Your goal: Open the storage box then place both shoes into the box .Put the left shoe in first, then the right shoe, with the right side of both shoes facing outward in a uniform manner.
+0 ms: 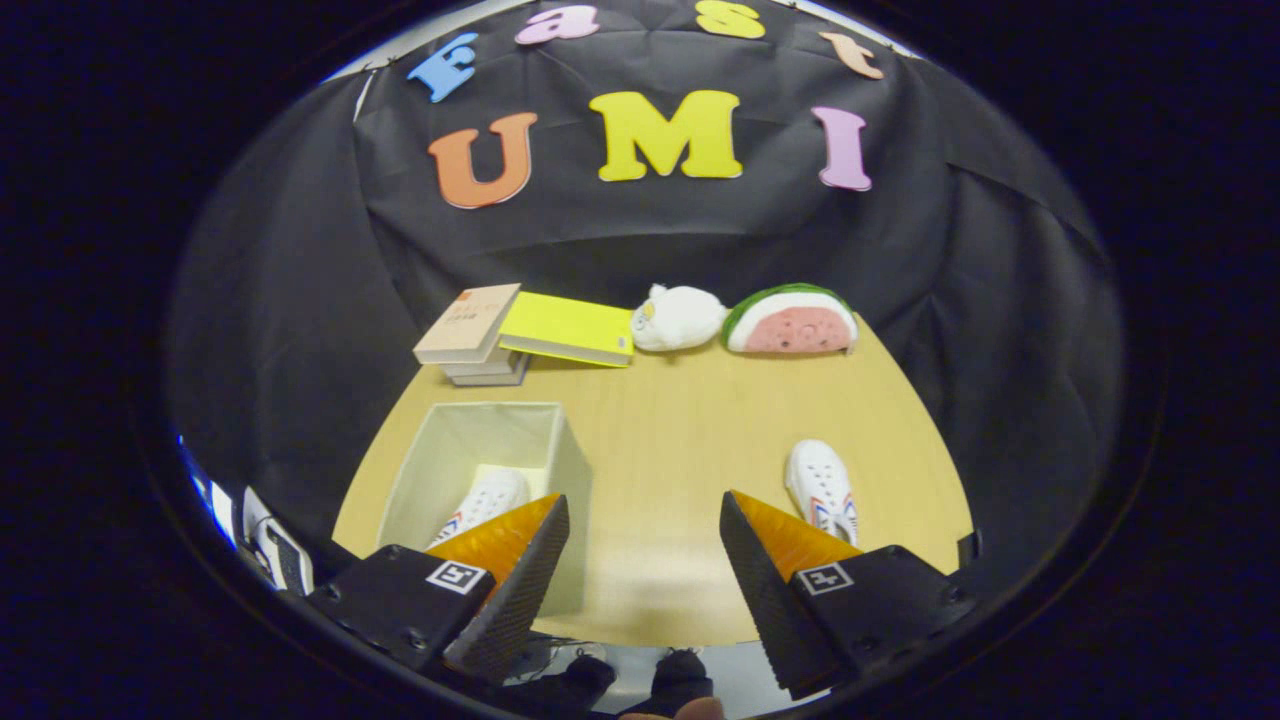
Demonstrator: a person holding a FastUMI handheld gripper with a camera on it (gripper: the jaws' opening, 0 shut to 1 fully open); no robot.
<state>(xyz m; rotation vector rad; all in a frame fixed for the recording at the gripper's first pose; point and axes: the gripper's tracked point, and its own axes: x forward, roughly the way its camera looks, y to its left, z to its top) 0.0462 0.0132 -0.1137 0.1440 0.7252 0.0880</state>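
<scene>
Your tool is spread wide and holds nothing; bare surface shows in the gap between its 2 fingers. It hangs above the near edge of the surface, looking down and forward.

The storage box, a pale fabric bin with an open top, stands just ahead of your left finger, which overlaps its near corner in the view. 1 white sneaker already lies inside it, toe pointing away from you as far as can be told; its heel end is hidden behind the finger. The second white sneaker, with red and blue stripes on its side, lies on the surface just ahead of your right finger, well apart from the box.

By my reading, the box is open and the first shoe is in, so you are between the 2 placements: the step in hand is fetching the shoe that remains outside, presumably the right one.

The next move calls for swinging the tool to the right and lowering it so the fingers straddle that sneaker. Then pinch it firmly, carry it left across the surface, and set it beside the first shoe with the same side facing outward. Mind the box wall as you come in; the fabric looks soft and could fold if nudged.

Beyond, 1 stack of books, 1 white plush toy and 1 watermelon plush line the far edge, clear of your path.
</scene>
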